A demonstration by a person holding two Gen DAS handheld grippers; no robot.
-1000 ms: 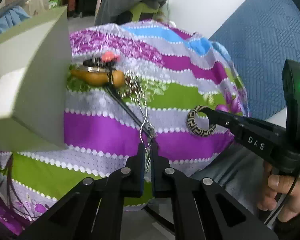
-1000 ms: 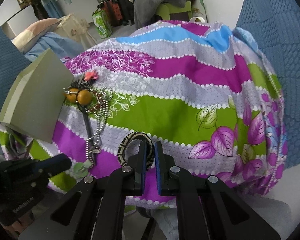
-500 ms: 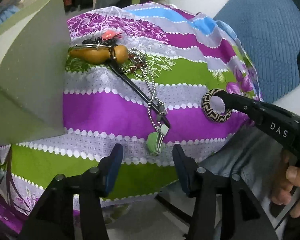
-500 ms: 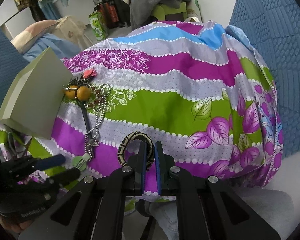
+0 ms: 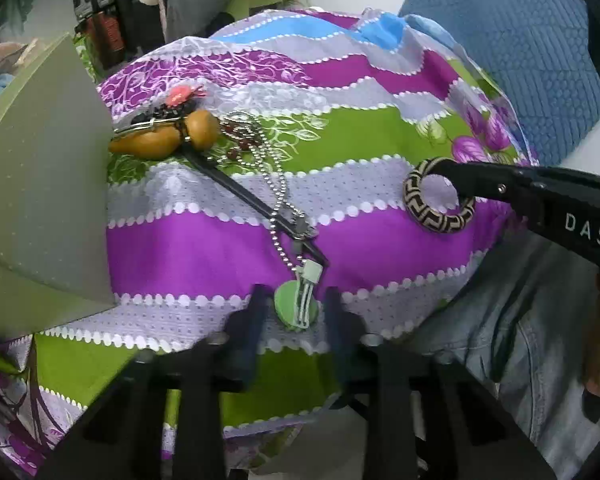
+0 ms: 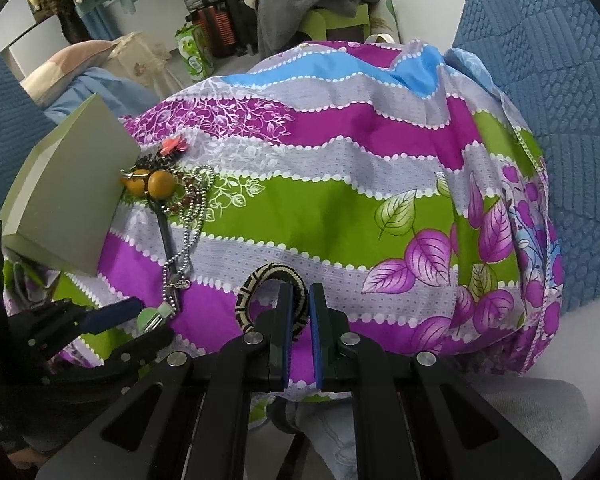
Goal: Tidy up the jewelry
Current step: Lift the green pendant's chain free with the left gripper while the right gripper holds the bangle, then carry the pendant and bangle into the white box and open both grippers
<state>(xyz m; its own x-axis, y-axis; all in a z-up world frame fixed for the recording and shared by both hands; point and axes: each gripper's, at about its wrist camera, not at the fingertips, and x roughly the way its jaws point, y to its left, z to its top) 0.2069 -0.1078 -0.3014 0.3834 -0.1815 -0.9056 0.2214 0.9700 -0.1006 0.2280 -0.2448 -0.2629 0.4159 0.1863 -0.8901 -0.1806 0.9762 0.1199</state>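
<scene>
A green oval clip (image 5: 296, 306) on the end of a ball chain (image 5: 276, 200) lies on the striped floral cloth (image 5: 380, 132). My left gripper (image 5: 294, 316) straddles the clip with its jaws closing; a thin gap still shows on each side of it. In the right wrist view the left gripper (image 6: 146, 322) is at the lower left. My right gripper (image 6: 300, 300) is shut on the rim of a black-and-cream patterned bangle (image 6: 260, 280), which rests on the purple stripe. In the left wrist view one of its fingertips (image 5: 444, 168) lies across the bangle (image 5: 436, 216).
Up the cloth the chain joins an orange gourd pendant (image 5: 168, 136), red beads (image 5: 240, 146), a black stick (image 5: 236, 192) and a pink flower clip (image 5: 180, 94). A grey-green box (image 5: 44, 200) stands at the left. A person's jeans (image 5: 520, 320) are at the near edge.
The left gripper let go of the chain end, opened wide, sank toward the cloth and now narrows around the green clip. The right gripper has kept its hold on the bangle.
</scene>
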